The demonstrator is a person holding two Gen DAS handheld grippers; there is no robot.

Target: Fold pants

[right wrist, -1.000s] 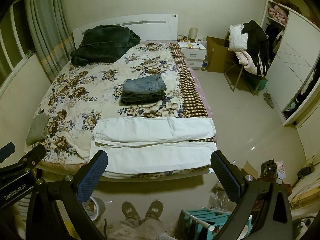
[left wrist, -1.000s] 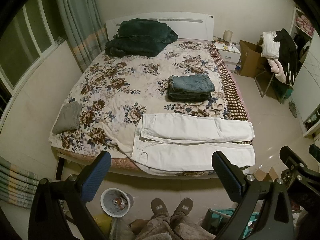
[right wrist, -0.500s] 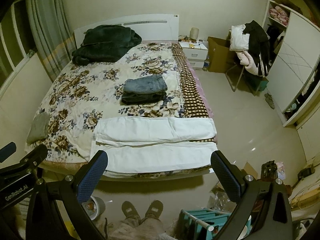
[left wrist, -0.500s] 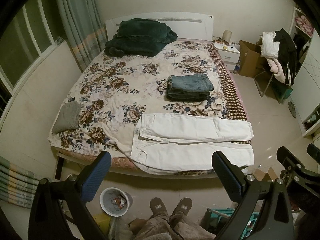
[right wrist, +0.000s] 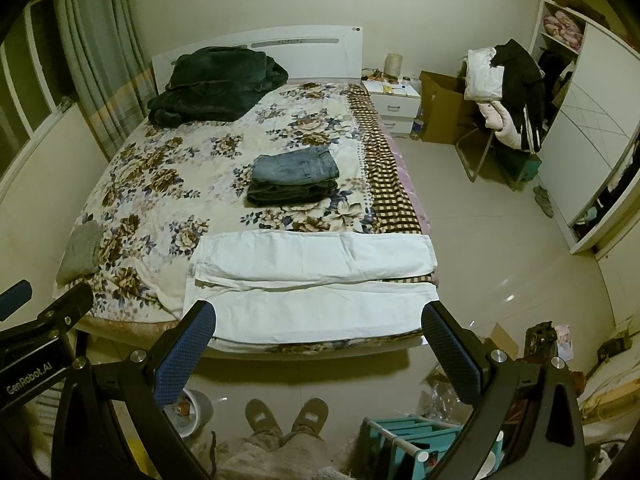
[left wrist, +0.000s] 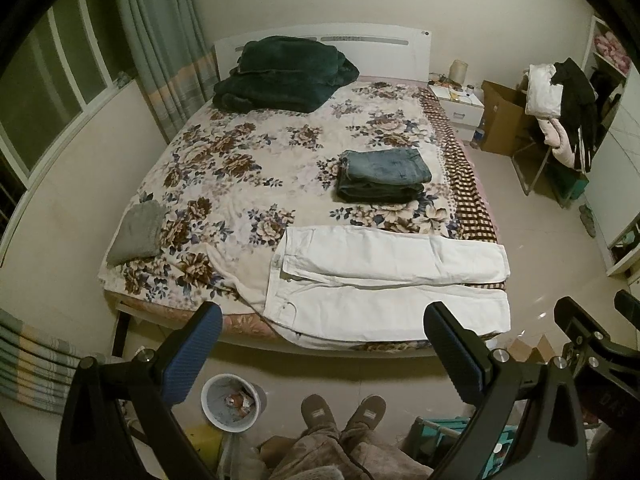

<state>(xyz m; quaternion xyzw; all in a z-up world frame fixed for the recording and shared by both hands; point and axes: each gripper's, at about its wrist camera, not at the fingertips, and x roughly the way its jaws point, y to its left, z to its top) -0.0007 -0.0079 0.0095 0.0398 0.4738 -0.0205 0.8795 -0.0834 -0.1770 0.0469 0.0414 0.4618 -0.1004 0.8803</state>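
White pants [left wrist: 388,280] lie flat across the near edge of the bed, waistband to the left, both legs stretched right; they also show in the right wrist view [right wrist: 312,280]. My left gripper [left wrist: 322,320] is open and empty, held above the floor in front of the bed, apart from the pants. My right gripper [right wrist: 318,320] is open and empty at about the same distance. Each gripper's frame shows at the edge of the other's view.
Folded jeans [left wrist: 382,176] are stacked mid-bed, a dark green blanket [left wrist: 280,74] lies at the headboard, a grey cloth [left wrist: 138,232] at the bed's left edge. A bin [left wrist: 230,404] and my feet [left wrist: 344,416] are below. A teal rack [right wrist: 416,436] stands at the lower right.
Both grippers have drifted very slightly; the view has barely shifted. The pants have not moved.
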